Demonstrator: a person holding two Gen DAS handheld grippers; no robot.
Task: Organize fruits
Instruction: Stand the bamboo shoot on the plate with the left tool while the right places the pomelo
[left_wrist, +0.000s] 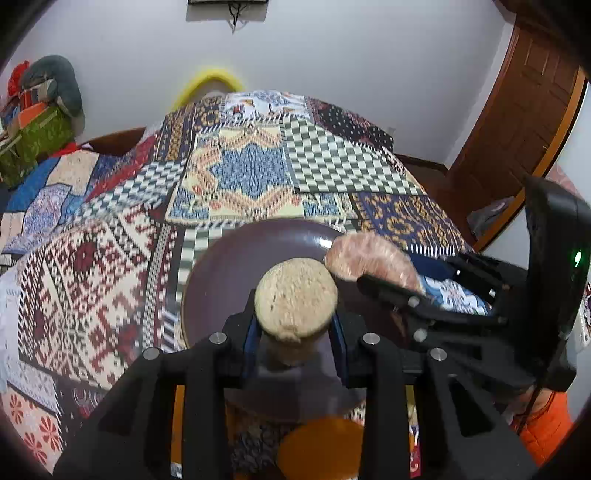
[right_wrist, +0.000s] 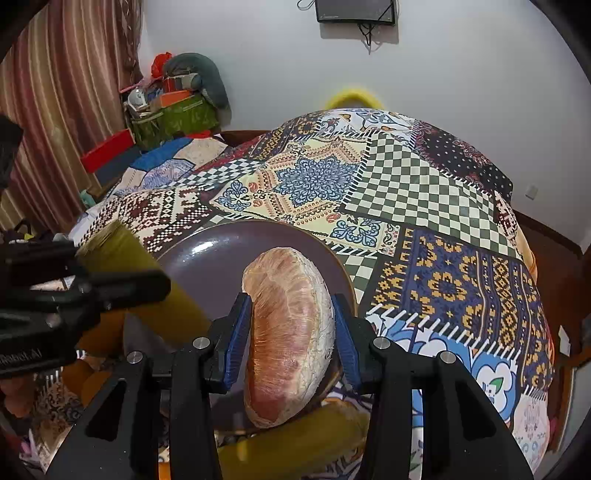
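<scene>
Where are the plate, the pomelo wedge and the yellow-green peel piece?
plate (right_wrist: 207, 266): right wrist view, bare inner surface.
pomelo wedge (right_wrist: 288, 325): right wrist view, pink flesh between the jaws.
yellow-green peel piece (left_wrist: 295, 291): left wrist view, pale cut end facing the camera.

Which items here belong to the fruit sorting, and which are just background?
Job: pomelo segment in right gripper; yellow-green peel piece in left gripper; purple plate.
Background: patchwork cloth; wall screen; curtain.

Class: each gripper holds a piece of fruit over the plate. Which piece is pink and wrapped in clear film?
The pomelo wedge in the right gripper. The left gripper holds a yellow-green piece with a pale cut end.
</scene>
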